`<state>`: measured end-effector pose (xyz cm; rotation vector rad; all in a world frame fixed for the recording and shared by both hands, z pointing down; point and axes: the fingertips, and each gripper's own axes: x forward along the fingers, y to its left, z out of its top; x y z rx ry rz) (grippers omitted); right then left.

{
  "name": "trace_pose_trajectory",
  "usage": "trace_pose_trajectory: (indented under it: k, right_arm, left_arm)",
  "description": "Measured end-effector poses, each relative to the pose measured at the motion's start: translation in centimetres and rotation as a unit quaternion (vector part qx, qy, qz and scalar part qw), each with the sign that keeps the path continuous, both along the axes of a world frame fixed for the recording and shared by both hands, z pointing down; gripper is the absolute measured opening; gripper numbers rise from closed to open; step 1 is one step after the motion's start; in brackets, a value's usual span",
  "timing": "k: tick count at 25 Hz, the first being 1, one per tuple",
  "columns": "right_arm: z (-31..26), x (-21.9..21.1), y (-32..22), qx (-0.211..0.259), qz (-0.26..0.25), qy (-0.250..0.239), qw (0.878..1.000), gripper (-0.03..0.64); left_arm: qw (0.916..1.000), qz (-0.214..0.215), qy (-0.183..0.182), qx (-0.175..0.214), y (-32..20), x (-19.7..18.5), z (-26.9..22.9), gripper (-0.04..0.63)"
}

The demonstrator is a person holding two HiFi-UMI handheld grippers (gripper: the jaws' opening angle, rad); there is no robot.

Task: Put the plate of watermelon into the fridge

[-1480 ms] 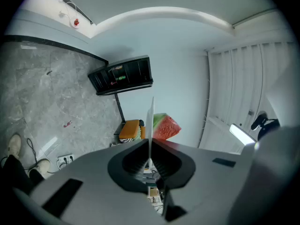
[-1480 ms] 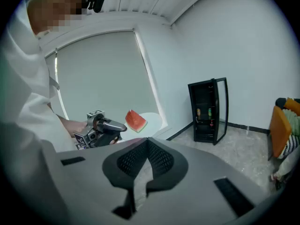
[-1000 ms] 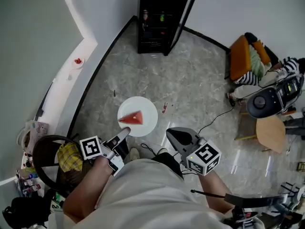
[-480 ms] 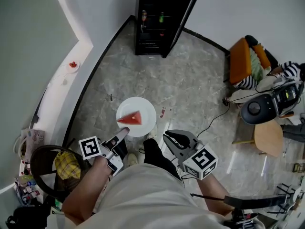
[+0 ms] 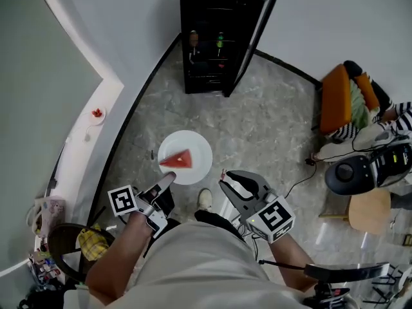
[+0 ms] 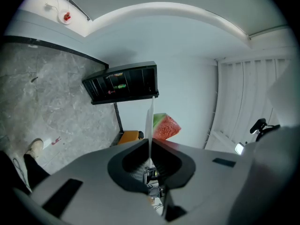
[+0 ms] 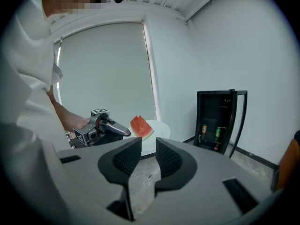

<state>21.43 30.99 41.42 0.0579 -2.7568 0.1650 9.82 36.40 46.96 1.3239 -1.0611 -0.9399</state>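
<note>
Jaws first: our left gripper (image 5: pixel 168 179) is clamped down tight on the near rim of the white plate (image 5: pixel 198 148). In the left gripper view the plate (image 6: pixel 149 118) runs edge-on straight into the closed pads. The right gripper (image 5: pixel 233 183) has its jaws a bit apart with nothing between them, just riding along beside the plate. The watermelon slice (image 5: pixel 178 159) sits toward the left edge of the plate, close to the pinched rim, and the plate is up in the air over the marble floor (image 5: pixel 270 118), well short of the fridge (image 5: pixel 212 18). So we'd say we're in the carry leg: plate picked up, not delivered yet. The fridge door (image 5: pixel 259 34) already hangs open, and the drinks (image 5: pixel 194 39) take up part of one shelf. We reckon the next move is closing the gap to the fridge while holding the plate level, since a one-sided rim pinch could let it droop and slide the slice off. Then pick a free shelf and feed the plate in far edge first.
</note>
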Motion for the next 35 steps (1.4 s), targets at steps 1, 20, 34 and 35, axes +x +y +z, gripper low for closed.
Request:
trace_pose_trajectory:
  k: [1, 20, 34, 35]
  right_arm:
    - [0.0, -0.3, -1.3, 0.003, -0.004, 0.000, 1.000, 0.091]
    - [-0.2, -14.8, -19.2, -0.003, 0.056, 0.020, 0.998, 0.089]
    - [-1.6, -21.9, -30.6, -0.040, 0.106, 0.038, 0.993, 0.089]
    - [-1.1, -22.0, -31.7, -0.041, 0.105, 0.039, 0.993, 0.089]
  left_arm:
    - [1.0000, -0.002, -0.001, 0.002, -1.4, -0.5, -0.1, 0.025]
    - [0.9988, 0.043, -0.008, 0.021, -25.0, -15.1, -0.3, 0.025]
    - [0.9983, 0.058, 0.005, 0.002, -43.5, -22.7, 1.2, 0.025]
    - [0.9985, 0.054, 0.007, 0.001, -44.9, -23.0, 1.8, 0.025]
